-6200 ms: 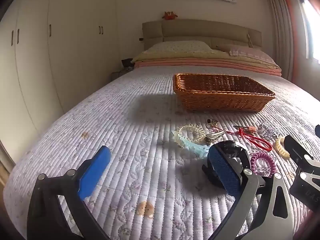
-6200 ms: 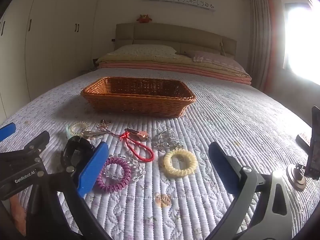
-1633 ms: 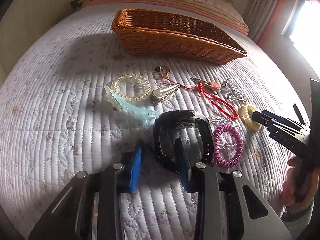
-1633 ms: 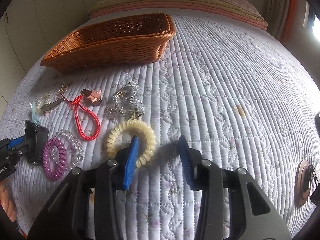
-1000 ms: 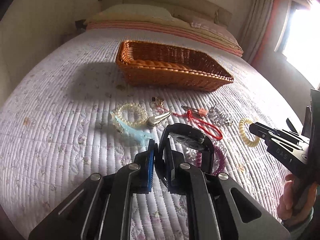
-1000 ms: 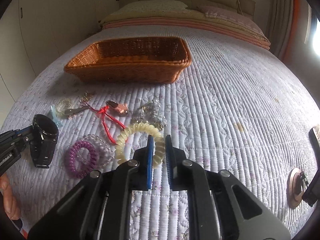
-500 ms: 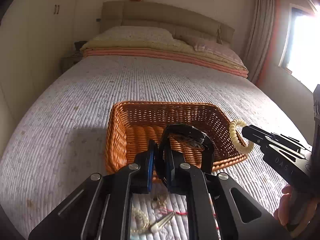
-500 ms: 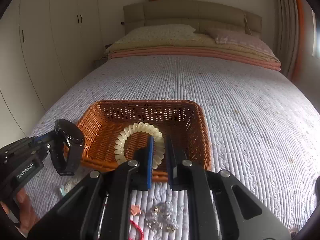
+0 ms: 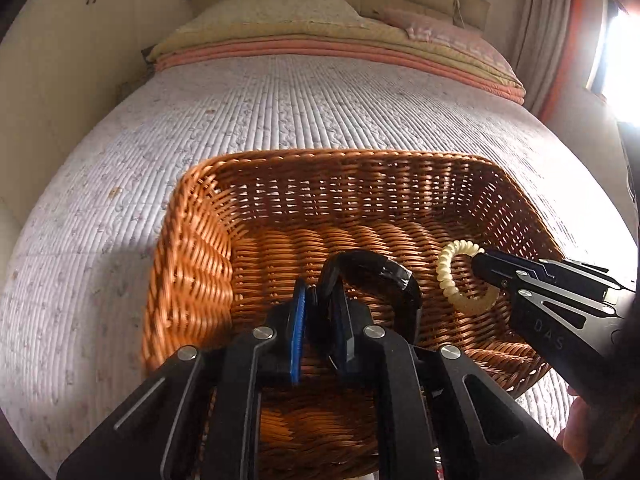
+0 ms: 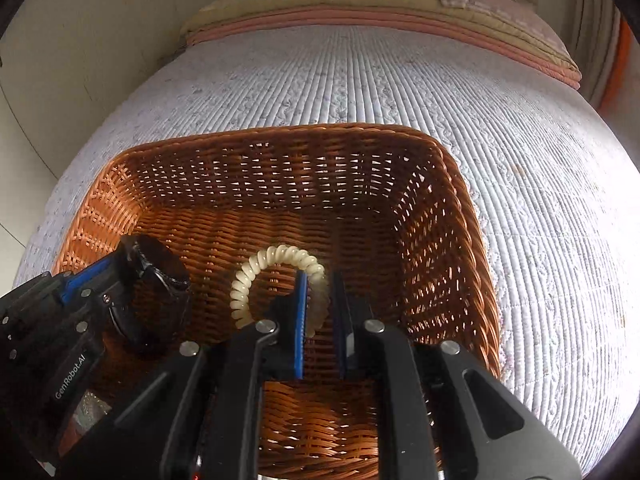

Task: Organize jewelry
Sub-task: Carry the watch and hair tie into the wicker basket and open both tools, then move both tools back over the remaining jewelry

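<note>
The left tool was opening, the black watch's strap between its blue pads, held over the wicker basket. The right tool was clamped on a cream spiral hair tie, also above the basket's floor. The basket sat on a quilted bed, folded blankets stacked at the head.
</note>
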The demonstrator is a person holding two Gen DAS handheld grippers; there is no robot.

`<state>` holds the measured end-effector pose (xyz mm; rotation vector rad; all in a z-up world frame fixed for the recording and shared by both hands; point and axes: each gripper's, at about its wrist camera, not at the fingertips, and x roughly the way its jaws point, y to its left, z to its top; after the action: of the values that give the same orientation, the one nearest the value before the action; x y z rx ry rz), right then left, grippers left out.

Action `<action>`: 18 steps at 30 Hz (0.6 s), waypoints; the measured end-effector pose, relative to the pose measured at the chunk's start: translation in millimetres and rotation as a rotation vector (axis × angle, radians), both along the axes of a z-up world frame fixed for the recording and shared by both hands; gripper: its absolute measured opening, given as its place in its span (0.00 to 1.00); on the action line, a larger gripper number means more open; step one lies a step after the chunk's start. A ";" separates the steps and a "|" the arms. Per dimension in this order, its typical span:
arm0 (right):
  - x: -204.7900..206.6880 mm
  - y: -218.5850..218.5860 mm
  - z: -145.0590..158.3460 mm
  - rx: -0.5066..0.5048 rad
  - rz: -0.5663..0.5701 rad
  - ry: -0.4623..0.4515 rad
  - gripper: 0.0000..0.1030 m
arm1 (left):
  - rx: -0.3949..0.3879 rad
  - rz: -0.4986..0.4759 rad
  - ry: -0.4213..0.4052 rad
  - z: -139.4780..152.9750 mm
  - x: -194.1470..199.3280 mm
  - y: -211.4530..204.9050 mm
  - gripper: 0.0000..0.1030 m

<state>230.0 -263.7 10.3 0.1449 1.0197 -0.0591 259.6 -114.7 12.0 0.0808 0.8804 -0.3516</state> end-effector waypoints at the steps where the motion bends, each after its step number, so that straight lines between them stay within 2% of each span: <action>1: -0.8 0.4 -0.1 -0.003 -0.003 -0.002 0.10 | 0.010 -0.002 -0.004 -0.5 0.5 -1.6 0.13; 3: -1.4 1.5 -1.7 0.008 0.001 0.009 0.10 | 0.012 -0.009 -0.017 2.4 -2.5 -1.4 0.17; 5: -2.4 1.8 0.4 0.021 0.001 -0.004 0.11 | -0.002 -0.019 -0.036 9.1 -8.8 3.5 0.34; 6: -2.8 1.7 4.7 0.027 0.002 -0.014 0.12 | -0.013 -0.022 -0.051 14.9 -13.6 7.3 0.39; 9: -22.9 1.2 25.0 0.039 0.009 -0.062 0.15 | -0.063 -0.043 -0.102 38.0 -37.1 22.4 0.42; 11: -44.4 5.7 44.6 0.045 0.026 -0.108 0.18 | -0.117 -0.060 -0.146 58.2 -59.2 39.4 0.53; 13: -70.5 9.3 60.9 0.040 0.042 -0.158 0.33 | -0.150 -0.071 -0.204 76.8 -86.3 55.8 0.61; 15: -100.1 15.0 78.2 0.031 0.055 -0.208 0.42 | -0.150 -0.079 -0.245 90.5 -113.2 67.6 0.62; 18: -141.8 25.4 94.7 0.053 0.081 -0.265 0.43 | -0.158 -0.088 -0.275 101.5 -150.9 84.0 0.62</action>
<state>88.3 -238.3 105.0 0.1552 0.7615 0.0601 108.7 -30.7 113.5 0.0210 0.5758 -0.4786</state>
